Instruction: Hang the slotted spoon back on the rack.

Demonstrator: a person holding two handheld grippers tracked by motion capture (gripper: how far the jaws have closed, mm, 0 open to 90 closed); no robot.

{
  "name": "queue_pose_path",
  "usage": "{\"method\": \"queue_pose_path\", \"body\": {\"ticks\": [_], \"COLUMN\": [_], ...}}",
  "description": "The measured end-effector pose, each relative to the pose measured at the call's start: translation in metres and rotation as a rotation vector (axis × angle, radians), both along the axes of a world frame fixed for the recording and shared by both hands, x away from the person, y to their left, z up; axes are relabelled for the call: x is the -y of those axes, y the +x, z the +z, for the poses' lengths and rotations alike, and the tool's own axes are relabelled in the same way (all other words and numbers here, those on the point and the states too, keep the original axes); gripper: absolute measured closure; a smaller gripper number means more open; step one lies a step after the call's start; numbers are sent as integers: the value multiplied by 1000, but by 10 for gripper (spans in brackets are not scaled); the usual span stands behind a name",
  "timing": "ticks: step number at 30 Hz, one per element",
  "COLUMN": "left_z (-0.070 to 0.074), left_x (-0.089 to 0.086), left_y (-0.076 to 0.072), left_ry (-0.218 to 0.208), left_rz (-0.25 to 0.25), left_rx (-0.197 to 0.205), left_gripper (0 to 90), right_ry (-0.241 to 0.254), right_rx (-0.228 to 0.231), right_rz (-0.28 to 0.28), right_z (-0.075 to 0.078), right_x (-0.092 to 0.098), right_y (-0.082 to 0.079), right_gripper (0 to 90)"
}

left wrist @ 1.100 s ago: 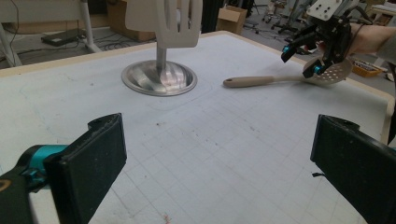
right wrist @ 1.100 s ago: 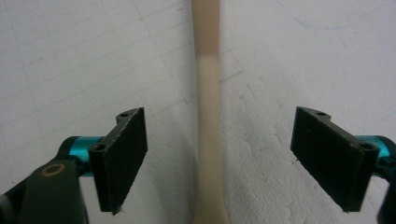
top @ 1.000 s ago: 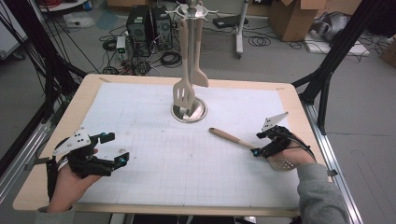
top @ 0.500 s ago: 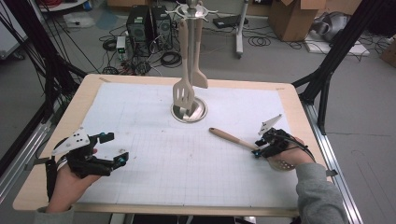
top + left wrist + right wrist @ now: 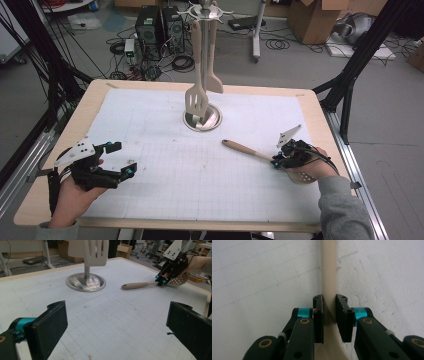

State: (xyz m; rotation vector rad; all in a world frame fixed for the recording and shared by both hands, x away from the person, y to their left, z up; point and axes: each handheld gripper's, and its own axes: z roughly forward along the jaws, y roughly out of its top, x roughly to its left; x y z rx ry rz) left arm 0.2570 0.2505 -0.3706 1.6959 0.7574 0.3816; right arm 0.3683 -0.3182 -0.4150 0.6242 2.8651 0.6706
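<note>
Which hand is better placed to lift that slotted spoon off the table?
Right: the right gripper has just been closing around the spoon. The left gripper sits open, far across the table.

My own two black fingers (image 5: pixel 47 327) rise from bottom corners, far apart, nothing between them. Bare white gridded mat of bench (image 5: pixel 112 322) ahead. Round metal base (image 5: pixel 85 282) of rack stands beyond, post rising from it, pale slotted spatula (image 5: pixel 88 251) hanging above. To right, my right gripper (image 5: pixel 161 281) points down at beige skimmer (image 5: pixel 150 284) lying flat on mat, fingers either side of its neck, just closing in; handle points toward base, perforated bowl behind gripper.
</note>
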Motion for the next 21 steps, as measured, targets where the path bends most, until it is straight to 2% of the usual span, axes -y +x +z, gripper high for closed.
{"method": "queue_pose_path", "body": {"ticks": [3,11,21], "left_z": [0,2,2], "left_x": [0,-2,-3], "left_y": [0,-1,-1], "left_ry": [0,-6,-8], "left_rz": [0,3,4], "left_rx": [-1,5,4], "left_gripper": [39,39,39], "right_ry": [25,99,247], "right_rx": [-15,4,20], "right_rz": [-4,-9,-40], "right_z": [0,8,20], "right_x": [0,-1,5], "right_y": [1,2,2], "right_gripper": [780,780,780]}}
